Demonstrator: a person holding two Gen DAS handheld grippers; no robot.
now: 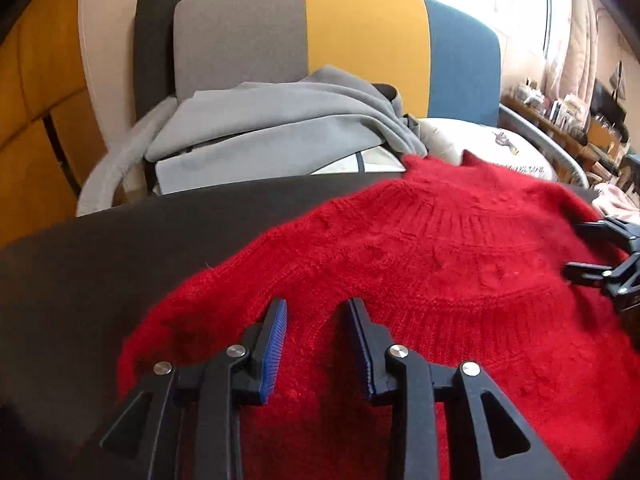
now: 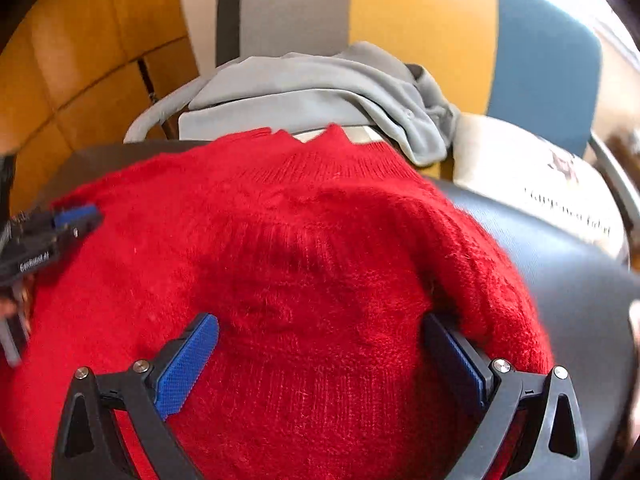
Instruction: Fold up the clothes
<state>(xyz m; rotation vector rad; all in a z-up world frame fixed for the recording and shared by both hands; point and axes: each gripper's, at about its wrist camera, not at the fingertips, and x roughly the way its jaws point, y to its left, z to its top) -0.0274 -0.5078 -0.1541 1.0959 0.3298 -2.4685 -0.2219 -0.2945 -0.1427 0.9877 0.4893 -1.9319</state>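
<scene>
Hovering unclenched over the red sweater (image 1: 420, 264) on the table (image 1: 120, 248), left tongs (image 1: 318, 312) and right tongs (image 2: 320, 332) risked snagging fuzzy knit.

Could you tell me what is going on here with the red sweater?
A person is folding clothes with a gripper in each hand. A red sweater lies spread on a dark surface. The left gripper and the right gripper both hang open over the knit, jaws apart and pinching nothing, the right one spread wider. Behind the surface, a grey garment is heaped on a chair in grey, yellow and blue. No fold shows in the sweater yet.
</scene>
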